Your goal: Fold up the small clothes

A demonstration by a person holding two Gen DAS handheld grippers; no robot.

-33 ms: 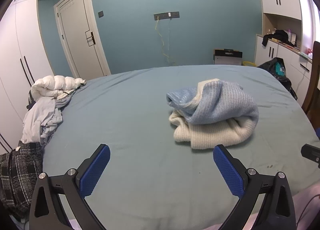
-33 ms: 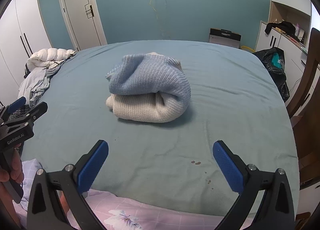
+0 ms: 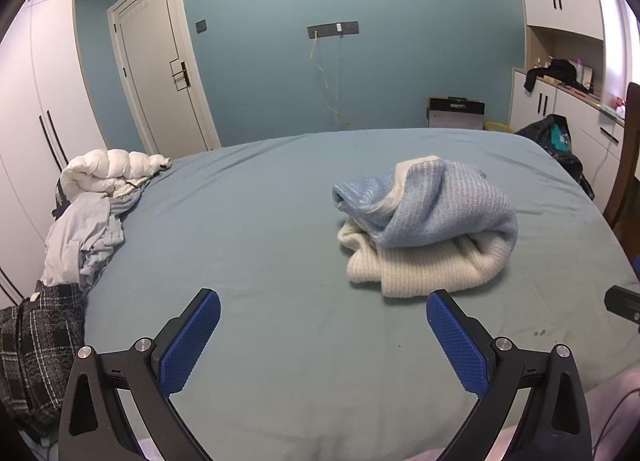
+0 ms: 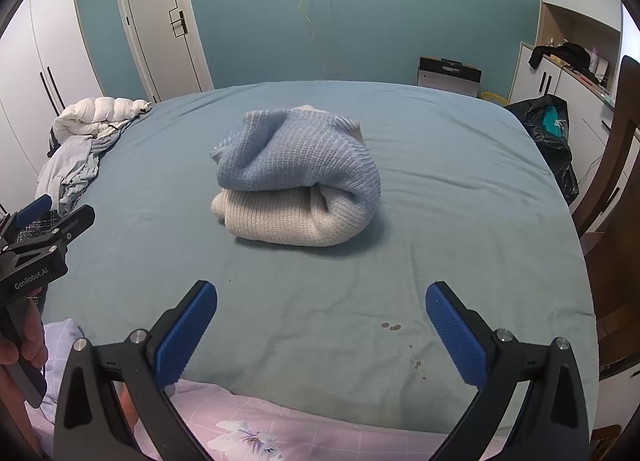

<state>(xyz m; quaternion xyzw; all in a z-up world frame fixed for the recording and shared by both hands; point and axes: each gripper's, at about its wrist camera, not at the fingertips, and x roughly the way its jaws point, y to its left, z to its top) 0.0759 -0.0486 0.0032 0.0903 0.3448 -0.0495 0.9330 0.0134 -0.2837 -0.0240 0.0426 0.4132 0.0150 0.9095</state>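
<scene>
Nothing moved since the earlier frame, folded blue-and-cream sweater (image 4: 296, 181) resting mid-bed (image 4: 460, 189), beyond and apart from my jaws, my left gripper (image 3: 323, 335) and right gripper (image 4: 321, 329) both spread wide, holding nothing, heaped clothes (image 3: 86, 229) far left.

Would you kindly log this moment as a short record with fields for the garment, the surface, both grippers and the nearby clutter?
garment: blue and cream knit sweater, bundled in a rough fold
surface: teal bed sheet
left gripper: open, holding nothing, short of the sweater
right gripper: open, holding nothing, short of the sweater
clutter: pile of clothes at the bed's left edge
stains: small dark spots on the sheet
</scene>
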